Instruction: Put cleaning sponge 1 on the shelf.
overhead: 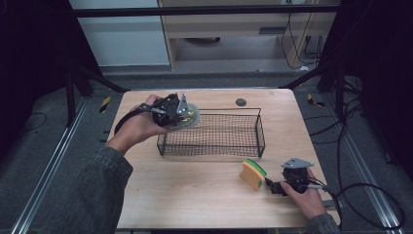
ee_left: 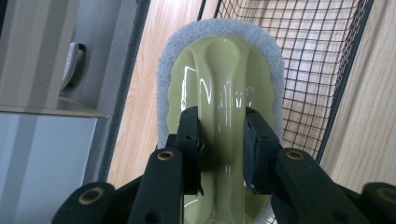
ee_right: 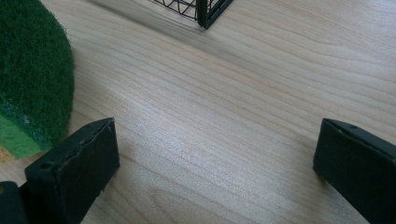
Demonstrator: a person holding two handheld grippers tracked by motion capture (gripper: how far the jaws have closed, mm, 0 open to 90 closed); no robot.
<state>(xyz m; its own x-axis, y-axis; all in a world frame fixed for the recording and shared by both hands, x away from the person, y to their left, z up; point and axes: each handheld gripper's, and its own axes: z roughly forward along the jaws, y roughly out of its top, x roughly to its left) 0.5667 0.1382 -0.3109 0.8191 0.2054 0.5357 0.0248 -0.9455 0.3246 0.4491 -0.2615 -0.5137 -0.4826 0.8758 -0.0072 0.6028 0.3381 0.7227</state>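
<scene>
Holding the scrubber [ee_left: 219,84] by its yellow-green handle, our left gripper [overhead: 171,110] had its fingers clamped, pad end toward the wire basket [overhead: 260,127] at frame centre. Our right gripper [overhead: 278,186], fingers wide and empty, sat right of the sponge [overhead: 253,174] on the tabletop [overhead: 195,195].

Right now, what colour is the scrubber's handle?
Pale yellow-green, glossy, on the scrubber; clearest in the left gripper view.

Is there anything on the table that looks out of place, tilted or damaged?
Nothing looks damaged or spilled. Only the yellow sponge with the green scouring side stands on edge on the wooden table, outside the black wire basket.
</scene>
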